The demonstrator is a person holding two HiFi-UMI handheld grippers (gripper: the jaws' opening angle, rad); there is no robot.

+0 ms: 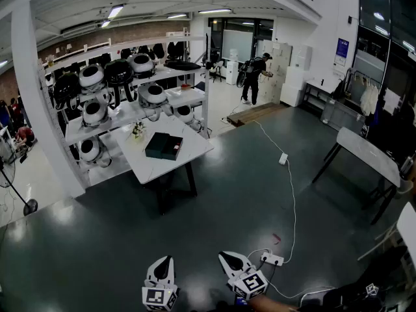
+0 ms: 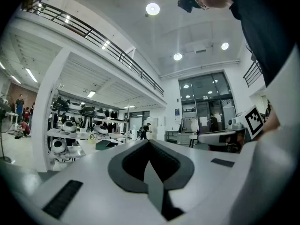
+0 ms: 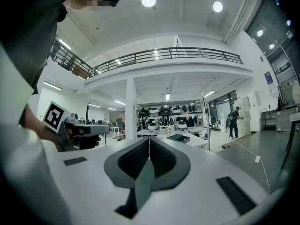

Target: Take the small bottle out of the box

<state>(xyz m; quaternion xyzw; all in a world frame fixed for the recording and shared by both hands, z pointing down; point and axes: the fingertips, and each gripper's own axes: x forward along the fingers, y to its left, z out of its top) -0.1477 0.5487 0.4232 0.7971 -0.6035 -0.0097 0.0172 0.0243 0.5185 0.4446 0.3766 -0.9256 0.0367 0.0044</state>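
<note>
Bottle not visible; judged inside black box (image 1: 164, 145). Box on white tabletop (image 1: 148, 166), well apart from both claws, across floor. Left claw (image 1: 167, 260) clenched, empty. Right claw (image 1: 223, 255) clenched, empty. Task not started: approach, reach into box, lift-out all left.

Right gripper (image 3: 149, 142), fingers (image 3: 134, 158) together, empty
</note>
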